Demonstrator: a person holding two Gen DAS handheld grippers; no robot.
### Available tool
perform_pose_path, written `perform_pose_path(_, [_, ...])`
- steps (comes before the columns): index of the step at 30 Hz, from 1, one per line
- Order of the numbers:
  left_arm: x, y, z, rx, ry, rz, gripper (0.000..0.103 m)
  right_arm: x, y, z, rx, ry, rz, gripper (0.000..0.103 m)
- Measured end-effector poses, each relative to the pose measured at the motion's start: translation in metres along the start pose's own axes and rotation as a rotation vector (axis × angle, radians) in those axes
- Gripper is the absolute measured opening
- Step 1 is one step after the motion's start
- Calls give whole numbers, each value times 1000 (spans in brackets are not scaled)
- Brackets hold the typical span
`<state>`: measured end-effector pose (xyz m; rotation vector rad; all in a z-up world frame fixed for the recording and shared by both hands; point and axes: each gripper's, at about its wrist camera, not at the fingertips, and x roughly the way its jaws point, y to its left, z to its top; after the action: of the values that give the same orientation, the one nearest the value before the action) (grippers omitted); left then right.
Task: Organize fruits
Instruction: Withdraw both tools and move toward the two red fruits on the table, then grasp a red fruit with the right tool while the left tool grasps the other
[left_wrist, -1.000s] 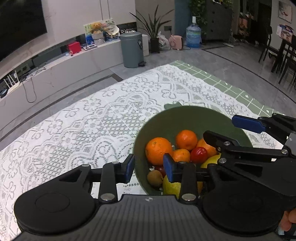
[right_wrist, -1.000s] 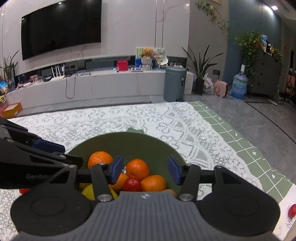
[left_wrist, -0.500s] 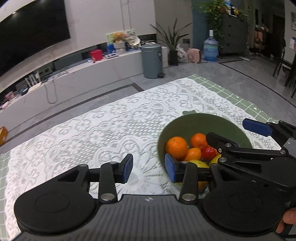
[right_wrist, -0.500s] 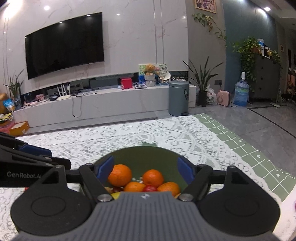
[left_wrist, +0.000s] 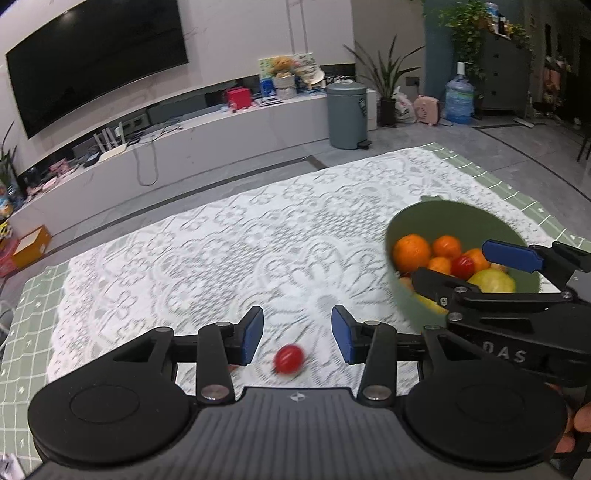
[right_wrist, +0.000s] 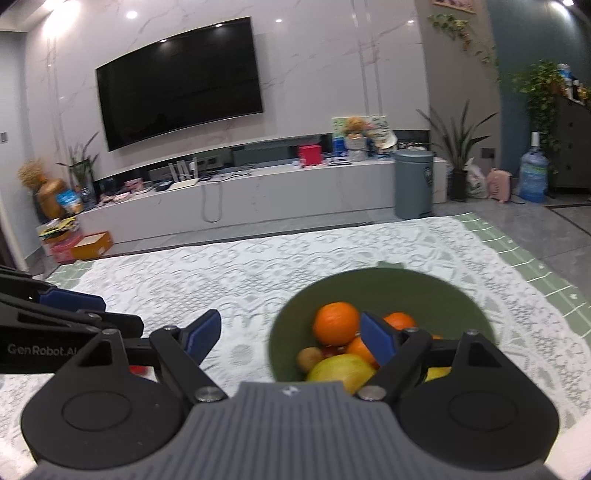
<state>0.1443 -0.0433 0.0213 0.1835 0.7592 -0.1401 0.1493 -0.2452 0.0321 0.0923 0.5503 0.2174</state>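
A small red tomato (left_wrist: 289, 359) lies on the white lace cloth (left_wrist: 229, 258). My left gripper (left_wrist: 297, 338) hovers over the tomato. Its jaws are opening and the blue pads (left_wrist: 253, 339) stand apart from it on either side. A green bowl (left_wrist: 458, 218) to the right holds oranges (left_wrist: 410, 253), another red tomato (left_wrist: 461, 266) and a yellow-green fruit (left_wrist: 493, 280). My right gripper (right_wrist: 291, 338) hangs over the near left rim of the bowl (right_wrist: 388, 275). Its jaws are opening too, with nothing gripped. A kiwi (right_wrist: 309, 358) lies beside an orange (right_wrist: 336, 323).
The lace cloth lies over a green checked cover (right_wrist: 517, 254) on the table. The left gripper (right_wrist: 92, 310) shows at the left edge of the right wrist view. Beyond the table stand a low TV bench (right_wrist: 258, 192) and a grey bin (right_wrist: 413, 182).
The left gripper swung left off the bowl to the bare cloth, and the red tomato came into view under it. Both grippers' jaws widened, the right one much more. The right gripper turned left.
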Motion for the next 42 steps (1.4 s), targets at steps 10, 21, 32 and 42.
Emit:
perform_pose_path(10, [1, 42, -32, -62, 23, 0, 51, 10, 36, -13, -39, 41, 75, 86])
perform_pose_path(21, [24, 84, -60, -167, 21, -44, 53, 35, 69, -27, -129, 121, 96, 86])
perform_pose_path(32, [51, 105, -71, -266, 44, -80, 53, 66, 90, -40, -215, 173, 103, 76])
perform_pose_path(42, [72, 114, -76, -326, 87, -105, 52, 94, 99, -45, -230, 219, 126, 56])
